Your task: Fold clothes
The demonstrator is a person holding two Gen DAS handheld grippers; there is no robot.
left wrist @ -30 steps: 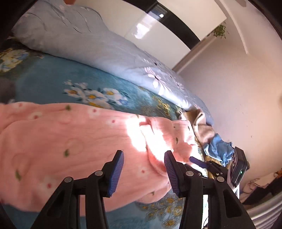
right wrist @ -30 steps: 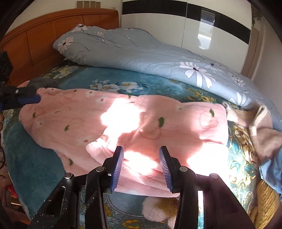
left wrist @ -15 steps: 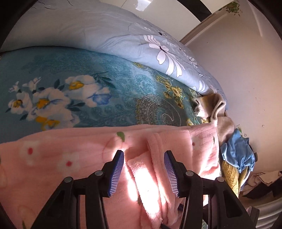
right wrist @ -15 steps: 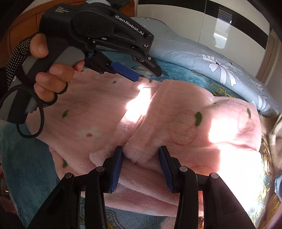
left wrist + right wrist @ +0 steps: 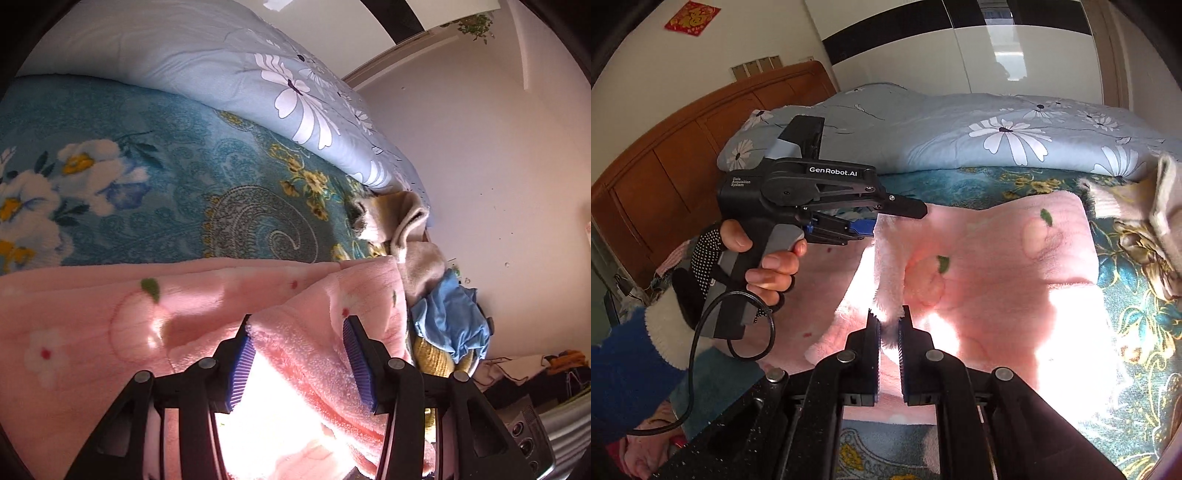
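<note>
1. Looking along the left tool (image 5: 295,363) in the left wrist view: its jaws stand apart with a raised fold of the pink garment (image 5: 303,343) between them, low centre of the frame. The left pad (image 5: 240,369) touches the fleece edge; the right pad seems just clear of it, so this reads as not yet clamped. If the tool lifts like this, I judge the fold would slide out and drop back flat. The rest of the garment lies across the lower half of the frame on the bed (image 5: 147,184), and a pile of other clothes (image 5: 447,321) sits at its right edge, near enough to be dragged along.

2. In the right wrist view: the right tool (image 5: 889,321), bottom centre, is clenched on the white-backed edge of the garment (image 5: 997,266). Only a thin strip is held, so a hard pull could tear it free. The left tool (image 5: 864,227), held in a hand (image 5: 764,254) at centre left, reaches the same turned-up edge higher in the frame; uneven pulling would likely skew the fold. Strong sun glare hides the cloth near the pads.
</note>
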